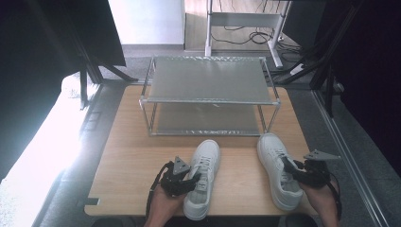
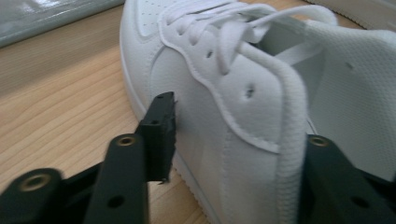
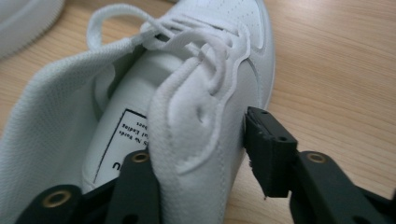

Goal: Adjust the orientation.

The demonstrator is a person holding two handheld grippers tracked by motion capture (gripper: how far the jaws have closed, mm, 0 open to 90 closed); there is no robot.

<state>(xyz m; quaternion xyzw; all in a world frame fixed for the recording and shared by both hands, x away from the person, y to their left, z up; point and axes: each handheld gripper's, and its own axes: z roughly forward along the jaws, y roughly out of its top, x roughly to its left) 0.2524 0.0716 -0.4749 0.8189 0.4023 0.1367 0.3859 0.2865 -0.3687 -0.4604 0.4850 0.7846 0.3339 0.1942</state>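
Pale wooden tabletop (image 1: 132, 161) carries a grey two-tier metal shoe rack (image 1: 208, 82) at the back. Nearer you, your left gripper (image 1: 193, 182) clamps the left white lace-up sneaker's (image 1: 204, 177) side wall; your right gripper (image 1: 289, 169) clamps the right white sneaker's (image 1: 276, 165) collar.

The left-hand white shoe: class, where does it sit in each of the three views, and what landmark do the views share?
High view: the left-hand white shoe lies bottom centre, the left gripper at its side.
Left gripper view: centre and right, jaws astride its collar wall.
Right gripper view: just its sole edge, top left corner.
Shared landmark: the wooden table.
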